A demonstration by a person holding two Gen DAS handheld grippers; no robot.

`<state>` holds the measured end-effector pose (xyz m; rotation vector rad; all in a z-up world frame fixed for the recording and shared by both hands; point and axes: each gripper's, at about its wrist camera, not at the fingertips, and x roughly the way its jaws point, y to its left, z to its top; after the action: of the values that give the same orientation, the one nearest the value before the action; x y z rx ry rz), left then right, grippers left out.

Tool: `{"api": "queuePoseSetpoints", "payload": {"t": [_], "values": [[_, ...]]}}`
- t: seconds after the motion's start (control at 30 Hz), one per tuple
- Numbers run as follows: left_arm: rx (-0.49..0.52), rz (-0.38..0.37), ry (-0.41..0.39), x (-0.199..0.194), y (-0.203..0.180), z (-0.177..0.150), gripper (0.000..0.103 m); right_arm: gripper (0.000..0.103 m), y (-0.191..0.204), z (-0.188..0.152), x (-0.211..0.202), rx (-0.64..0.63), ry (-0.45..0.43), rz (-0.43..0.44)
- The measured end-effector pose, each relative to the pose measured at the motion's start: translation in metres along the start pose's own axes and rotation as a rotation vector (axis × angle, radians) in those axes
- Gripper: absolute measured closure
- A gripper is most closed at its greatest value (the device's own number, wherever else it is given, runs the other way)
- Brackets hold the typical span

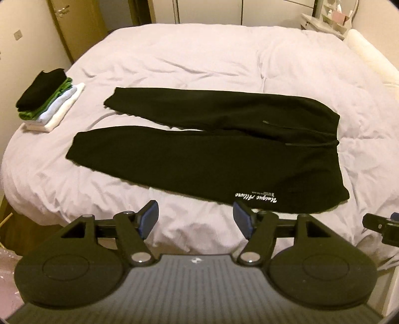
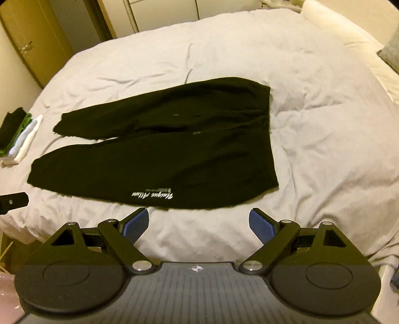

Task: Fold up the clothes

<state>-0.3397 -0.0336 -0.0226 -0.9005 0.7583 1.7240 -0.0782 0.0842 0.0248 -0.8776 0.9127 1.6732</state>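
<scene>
Black trousers (image 1: 204,149) (image 2: 162,154) lie spread flat on the pale duvet (image 1: 199,57) (image 2: 324,124), legs pointing left, waistband to the right, white lettering near the front hem. My left gripper (image 1: 195,216) hovers above the near edge of the bed, just short of the trousers, open with nothing between its blue pads (image 1: 152,214). Over the same near edge, farther right, my right gripper (image 2: 198,221) stands open wide and empty. Its tip shows at the right edge of the left wrist view.
A stack of folded clothes (image 1: 47,99) (image 2: 17,134), black on top with green, blue and white below, sits at the bed's left side. A white pillow (image 1: 369,52) lies far right. Cupboard doors (image 1: 74,27) and a shelf (image 1: 326,20) stand behind.
</scene>
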Motion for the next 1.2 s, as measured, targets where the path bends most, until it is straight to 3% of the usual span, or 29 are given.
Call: {"api": "queuePoseSetpoints", "payload": {"t": [0.47, 0.83, 1.2], "values": [[-0.067, 0.048, -0.063, -0.049, 0.016, -0.044, 0.036, 0.014, -0.003, -0.034, -0.056, -0.059, -0.086, 0.001], [-0.078, 0.077, -0.077, -0.053, 0.026, -0.041, 0.036, 0.014, -0.005, -0.031, -0.062, -0.055, -0.102, 0.020], [-0.093, 0.091, -0.053, -0.027, 0.051, -0.016, 0.035, 0.014, 0.016, -0.007, -0.034, -0.059, -0.080, 0.051]]}}
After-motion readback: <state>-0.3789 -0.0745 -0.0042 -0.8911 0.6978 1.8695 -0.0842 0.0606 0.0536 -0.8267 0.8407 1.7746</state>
